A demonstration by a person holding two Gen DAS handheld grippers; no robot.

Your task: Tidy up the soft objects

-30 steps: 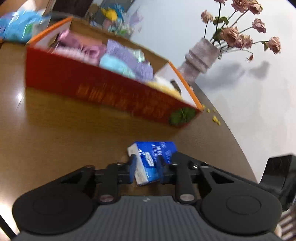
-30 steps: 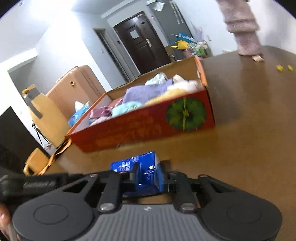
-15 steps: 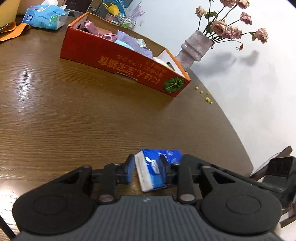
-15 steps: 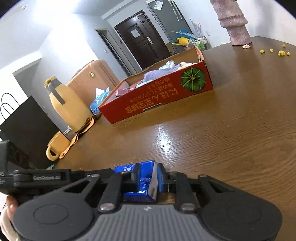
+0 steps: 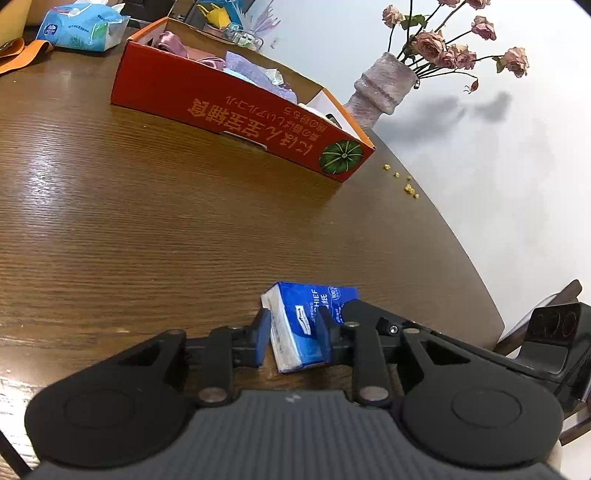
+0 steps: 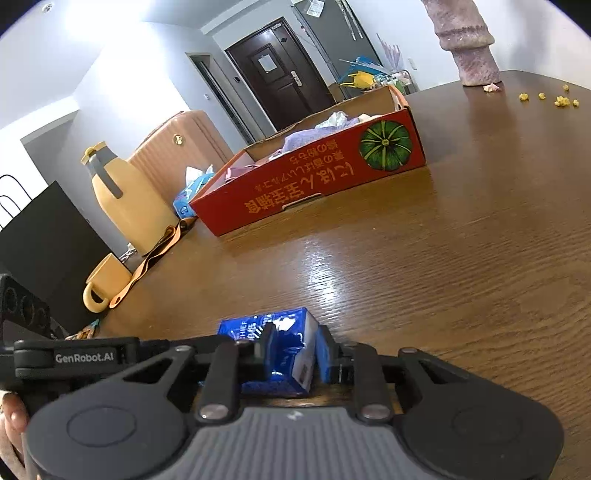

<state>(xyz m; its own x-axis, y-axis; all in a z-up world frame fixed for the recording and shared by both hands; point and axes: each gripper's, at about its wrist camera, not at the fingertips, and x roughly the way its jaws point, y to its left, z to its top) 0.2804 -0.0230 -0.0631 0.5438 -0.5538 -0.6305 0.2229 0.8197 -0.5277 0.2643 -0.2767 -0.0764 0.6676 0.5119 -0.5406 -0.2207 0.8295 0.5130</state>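
The left gripper [image 5: 291,330] is clenched on a small tissue pack [image 5: 295,347], and its jaws have just been closing with the pack between them. The pack is blue with a white end and white lettering, in soft glossy wrap. It sits tilted between the pads, just over the near edge of the table [image 5: 147,221]; whether it rests on the wood or hangs clear I cannot tell. The right gripper [image 6: 295,350] grasps the same pack from the other side, and in its view the wrap is creased and dented where the pads press. A hand [image 6: 11,424] shows at the lower left edge of that view.

Beyond the pack lies a stretch of bare brown wood. Farther back stands a long red box [image 5: 236,107] with orange lettering and a green pumpkin on its side. Folded cloths [image 5: 243,66] in purple, pink and pale blue fill it. Yellow crumbs [image 5: 406,184] lie scattered just past its right end, near a rough pink vase [image 5: 380,92] of faded roses [image 5: 443,48]. By the box's left end lies a bag of tissues [image 5: 77,29], with a yellow jug [image 6: 122,195], a cup [image 6: 103,284] and an orange strap [image 6: 147,262] nearby. A suitcase [image 6: 177,144] and a dark door [image 6: 277,81] stand behind
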